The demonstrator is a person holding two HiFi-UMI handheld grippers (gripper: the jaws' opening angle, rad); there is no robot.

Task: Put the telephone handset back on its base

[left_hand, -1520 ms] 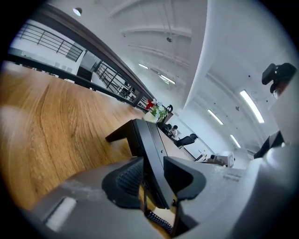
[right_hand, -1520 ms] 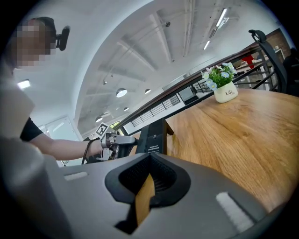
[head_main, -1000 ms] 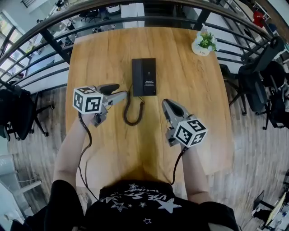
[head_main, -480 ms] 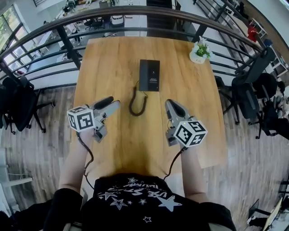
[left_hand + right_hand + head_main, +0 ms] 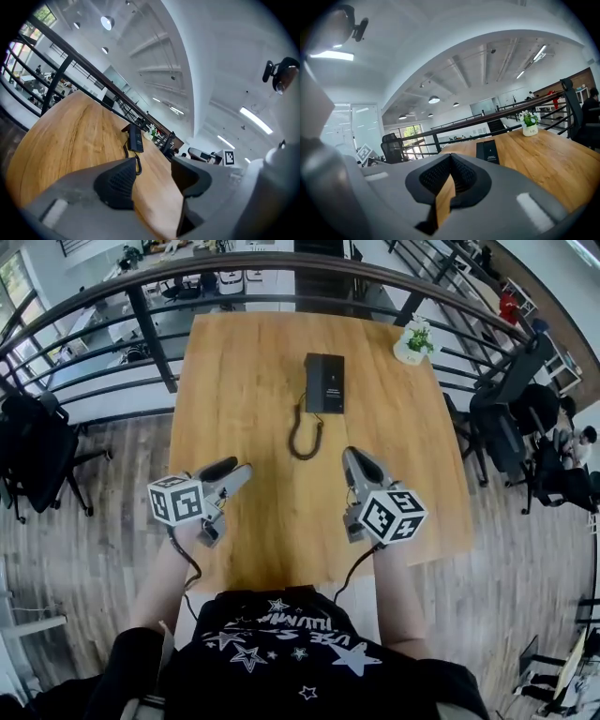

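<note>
Looking down in the head view, a black telephone (image 5: 324, 382) sits far out on the wooden table (image 5: 244, 362). Its long side points away from the person. The handset (image 5: 313, 382) seems to lie along the left side of the phone, already on its base, though it is too small to be sure. A curly cord (image 5: 305, 432) loops from the phone toward the person. A small plant pot (image 5: 412, 341) stands near the far right corner. Both tools are held near the person, well apart from the phone. The left gripper (image 5: 239, 467) is to the left and the right gripper (image 5: 353, 457) is to the right. The phone is straight ahead between them, a bit closer to the right one.

In the left gripper view, the left gripper (image 5: 152, 168) has its jaws wide apart with nothing in them. Only bare table (image 5: 70, 126) shows through the gap. The telephone (image 5: 136, 139) and its cord (image 5: 126, 149) are far ahead.

In the right gripper view, the right gripper (image 5: 449, 180) has its jaws pressed close. Only a thin slice of wood shows between them, and they hold nothing. The telephone (image 5: 488, 151) lies ahead and a little right, long side pointing away. The plant pot (image 5: 528, 125) is farther back by the railing (image 5: 501, 117).

I think the job is done, or nearly.
</note>
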